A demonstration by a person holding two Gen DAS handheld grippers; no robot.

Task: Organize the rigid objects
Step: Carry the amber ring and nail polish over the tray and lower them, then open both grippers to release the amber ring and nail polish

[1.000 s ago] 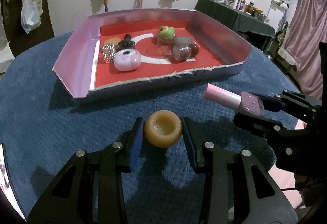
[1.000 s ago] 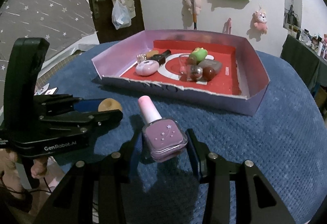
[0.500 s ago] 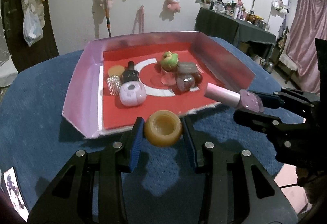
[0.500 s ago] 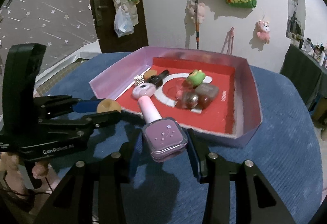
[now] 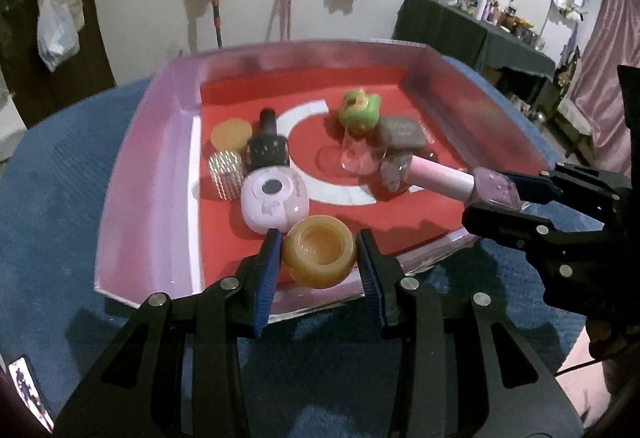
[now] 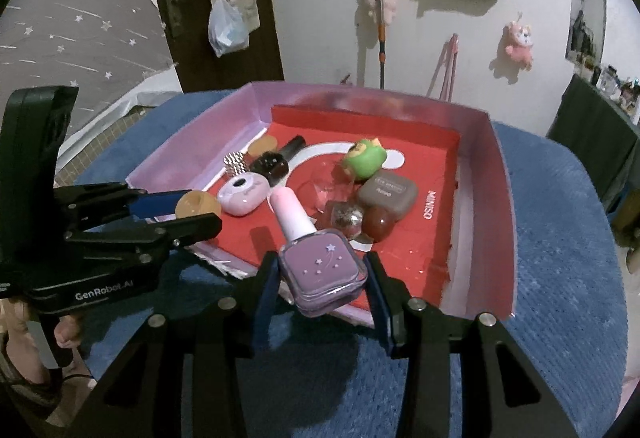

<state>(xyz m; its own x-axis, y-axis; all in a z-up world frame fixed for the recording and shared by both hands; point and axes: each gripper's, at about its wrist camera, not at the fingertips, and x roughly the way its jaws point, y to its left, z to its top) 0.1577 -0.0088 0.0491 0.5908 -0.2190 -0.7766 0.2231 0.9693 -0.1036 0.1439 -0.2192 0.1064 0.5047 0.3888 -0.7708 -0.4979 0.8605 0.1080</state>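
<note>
My left gripper point(image 5: 319, 252) is shut on a small amber jar point(image 5: 320, 256) and holds it over the near edge of the pink tray point(image 5: 136, 174). It also shows in the right wrist view point(image 6: 198, 203). My right gripper point(image 6: 320, 274) is shut on a purple nail polish bottle point(image 6: 322, 270) with a pink cap, above the tray's near right edge point(image 6: 484, 278). The bottle also shows in the left wrist view point(image 5: 460, 182). The tray's red floor holds several small items.
In the tray lie a lilac case point(image 5: 274, 202), a silver cylinder point(image 5: 226, 176), a black bottle point(image 5: 268, 146), an amber lid point(image 5: 231, 134), a green frog toy point(image 5: 358, 110), a grey case point(image 6: 386, 192) and a brown ball point(image 6: 378, 224). Blue cloth point(image 6: 560, 278) covers the table.
Both grippers have moved forward with their objects, from over the blue cloth to over the tray's near edge. Both grips are unchanged.
</note>
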